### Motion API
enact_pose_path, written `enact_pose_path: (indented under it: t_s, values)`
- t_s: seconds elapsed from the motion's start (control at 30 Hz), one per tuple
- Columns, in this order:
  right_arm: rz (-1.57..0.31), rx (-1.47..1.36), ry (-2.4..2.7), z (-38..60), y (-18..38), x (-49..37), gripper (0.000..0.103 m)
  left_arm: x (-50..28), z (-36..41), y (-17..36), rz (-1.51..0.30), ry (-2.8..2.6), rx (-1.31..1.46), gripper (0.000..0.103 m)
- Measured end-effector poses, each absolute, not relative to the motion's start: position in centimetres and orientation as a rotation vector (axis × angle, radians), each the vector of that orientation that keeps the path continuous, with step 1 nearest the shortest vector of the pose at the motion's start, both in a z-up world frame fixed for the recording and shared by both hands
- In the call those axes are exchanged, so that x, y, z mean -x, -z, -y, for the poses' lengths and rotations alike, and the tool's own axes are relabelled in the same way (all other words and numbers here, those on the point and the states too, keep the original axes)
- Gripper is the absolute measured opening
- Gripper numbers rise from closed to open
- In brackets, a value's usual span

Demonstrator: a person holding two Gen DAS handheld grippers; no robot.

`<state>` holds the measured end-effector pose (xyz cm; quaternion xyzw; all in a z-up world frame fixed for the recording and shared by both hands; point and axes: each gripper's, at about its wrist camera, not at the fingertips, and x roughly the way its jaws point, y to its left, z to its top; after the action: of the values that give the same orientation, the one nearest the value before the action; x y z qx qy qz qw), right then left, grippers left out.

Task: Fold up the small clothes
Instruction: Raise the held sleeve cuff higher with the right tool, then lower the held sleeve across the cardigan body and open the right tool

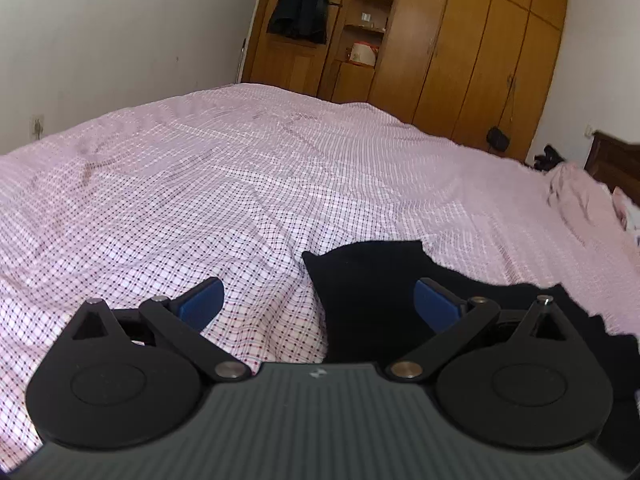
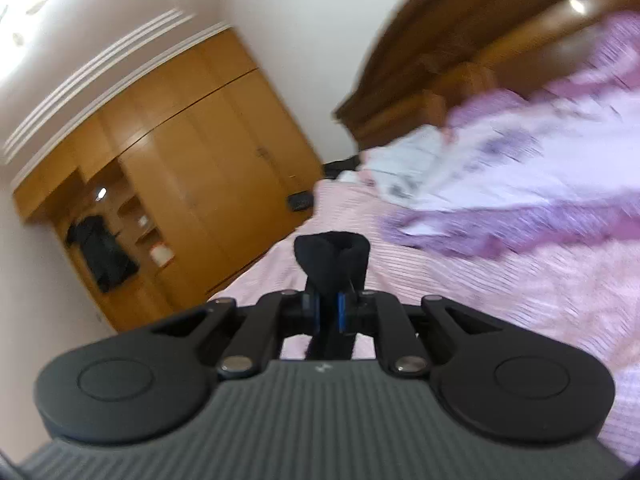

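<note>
The left gripper (image 1: 318, 302) hangs spread wide over the checked bedspread (image 1: 200, 184); the right gripper (image 2: 328, 306) pinches a black sock (image 2: 330, 258), lifted above the bed

You're looking across a wide bed under a pink checked cotton cover (image 1: 248, 168), rumpled in soft folds. Behind it stands a tall honey-coloured wooden wardrobe (image 1: 472, 48) with open shelves, a dark coat (image 1: 300, 4) hanging on its left part. White plaster walls (image 1: 120, 32) close the room. A dark brown carved wooden headboard (image 2: 460, 40) rises at the bed's end, daylight glaring on the ceiling.
</note>
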<state>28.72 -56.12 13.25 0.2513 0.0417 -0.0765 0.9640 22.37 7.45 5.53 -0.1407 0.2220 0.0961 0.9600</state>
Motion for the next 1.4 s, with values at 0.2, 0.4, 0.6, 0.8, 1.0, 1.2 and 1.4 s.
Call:
enact_pose_path:
  t_s: [0.2, 0.4, 0.6, 0.8, 1.0, 1.2, 1.4]
  values:
    - [-0.109, -0.279, -0.005, 44.9, -17.4, -32.4, 0.011, -22.5, -8.0, -5.8, -0.451, -0.204, 0.308, 0.103]
    - [-0.141, -0.081, -0.111, 33.0, -19.6, -34.9, 0.011, -23.8, -7.0, -5.9, -0.481, -0.197, 0.222, 0.103]
    - [-0.114, 0.112, -0.134, 24.7, -21.1, -34.5, 0.011, -24.5, -7.0, -6.3, -0.478, -0.159, 0.221, 0.103]
    - [-0.074, 0.152, -0.181, 22.2, -22.3, -33.1, 0.011, -24.2, -7.9, -6.9, -0.451, -0.179, 0.221, 0.103]
    - [-0.037, 0.119, -0.223, 21.9, -23.5, -32.0, 0.011, -24.2, -8.3, -6.9, -0.454, -0.192, 0.239, 0.103]
    - [-0.045, 0.141, -0.263, 20.3, -22.6, -31.3, 0.012, -24.3, -7.7, -6.5, -0.457, -0.195, 0.195, 0.103]
    - [-0.084, 0.16, -0.278, 17.4, -19.9, -31.1, 0.012, -24.5, -7.5, -6.1, -0.469, -0.204, 0.18, 0.103]
